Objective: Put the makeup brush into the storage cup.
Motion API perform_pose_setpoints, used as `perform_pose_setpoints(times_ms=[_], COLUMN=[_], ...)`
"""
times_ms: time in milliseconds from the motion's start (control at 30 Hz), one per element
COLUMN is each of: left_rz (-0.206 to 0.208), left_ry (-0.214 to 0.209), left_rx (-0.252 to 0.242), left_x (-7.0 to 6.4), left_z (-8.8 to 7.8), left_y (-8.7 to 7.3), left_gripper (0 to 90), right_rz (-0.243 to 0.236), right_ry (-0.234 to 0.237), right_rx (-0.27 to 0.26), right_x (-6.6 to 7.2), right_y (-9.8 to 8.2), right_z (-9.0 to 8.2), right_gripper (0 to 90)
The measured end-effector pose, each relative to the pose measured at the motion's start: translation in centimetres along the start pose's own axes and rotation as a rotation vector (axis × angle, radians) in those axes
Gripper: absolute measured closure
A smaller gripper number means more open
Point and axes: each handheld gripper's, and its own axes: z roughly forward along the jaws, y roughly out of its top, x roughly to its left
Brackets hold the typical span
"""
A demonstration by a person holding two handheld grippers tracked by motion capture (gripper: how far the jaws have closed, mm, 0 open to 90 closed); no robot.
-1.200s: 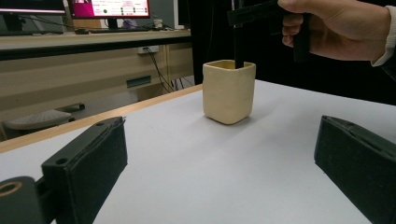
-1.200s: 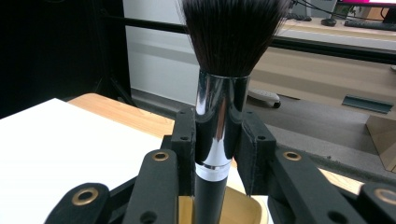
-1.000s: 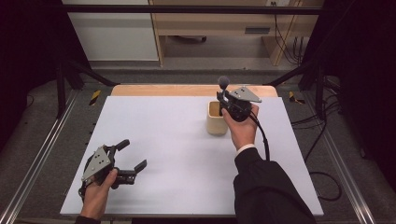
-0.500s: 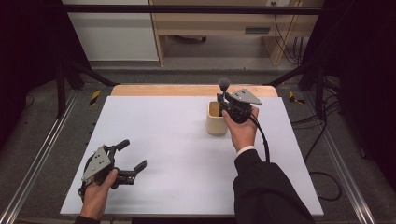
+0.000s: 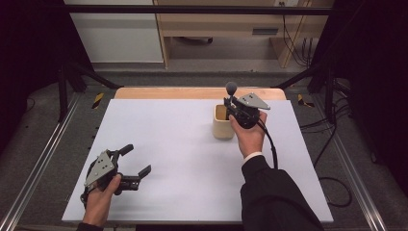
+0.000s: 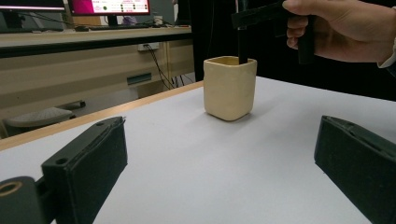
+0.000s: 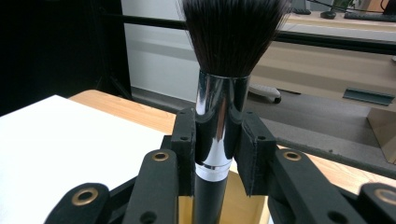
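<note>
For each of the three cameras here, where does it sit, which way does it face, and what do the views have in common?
High view: above the near table edge, looking forward and down; both forearms, left gripper and right gripper show.
Left gripper view: rides the left gripper, level across the table toward the cup; own open jaws.
Right gripper view: rides the right gripper; own jaws shut on the brush, bristles up.
Shared: the cup with the brush handle inside it.

Your right gripper (image 7: 218,154) has its two black jaws squeezed on a brush (image 7: 219,116). They press on its shiny silver neck. The brush stands straight up, with dark fluffy hairs on top. Its black handle goes down into what looks like a pale yellow cup (image 7: 243,210). The white mat (image 7: 60,135) lies on the wooden table (image 7: 121,109).
</note>
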Motion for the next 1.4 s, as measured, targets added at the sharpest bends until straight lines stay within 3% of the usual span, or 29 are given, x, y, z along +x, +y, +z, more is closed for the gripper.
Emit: perform_pose_setpoints(times_ms=[767,800,833,867,1000,1067,1133,1200,1400], left_rz=[0.002,0.002,0.002,0.002,0.002,0.002,0.005,0.008,0.011], left_ry=[-0.007,-0.008,-0.008,-0.009,-0.011,-0.012,-0.014,-0.017,-0.018], left_rx=[-0.002,-0.001,0.000,0.001,0.000,0.001,0.005,0.007,0.010], left_x=[-0.1,-0.1,-0.1,-0.1,-0.2,-0.2,-0.4,-0.4,-0.4], left_z=[0.1,0.1,0.1,0.1,0.2,0.3,0.3,0.4,0.4], left_y=[0.0,0.0,0.0,0.0,0.0,0.0,0.0,0.0,-0.1], left_gripper=[2.4,2.3,2.4,2.4,2.4,2.3,2.3,2.3,2.3], right_rz=[0.007,0.012,0.031,0.031,0.012,-0.008,0.014,0.007,0.000], right_ry=[-0.009,0.000,0.001,0.001,-0.005,-0.007,-0.001,0.003,0.018], right_rx=[0.027,0.023,0.030,0.030,0.041,0.043,0.034,0.030,0.024], right_x=[-0.1,-0.1,-0.1,-0.1,0.1,0.2,0.2,0.2,0.4], right_y=[-1.2,-1.2,-1.0,-1.0,-0.7,-0.4,-0.2,-0.1,0.1], right_z=[0.1,0.1,-0.1,-0.1,-0.8,-1.4,-1.9,-2.2,-2.5], right_gripper=[69.7,63.4,45.0,45.0,20.6,15.0,10.4,7.2,4.6])
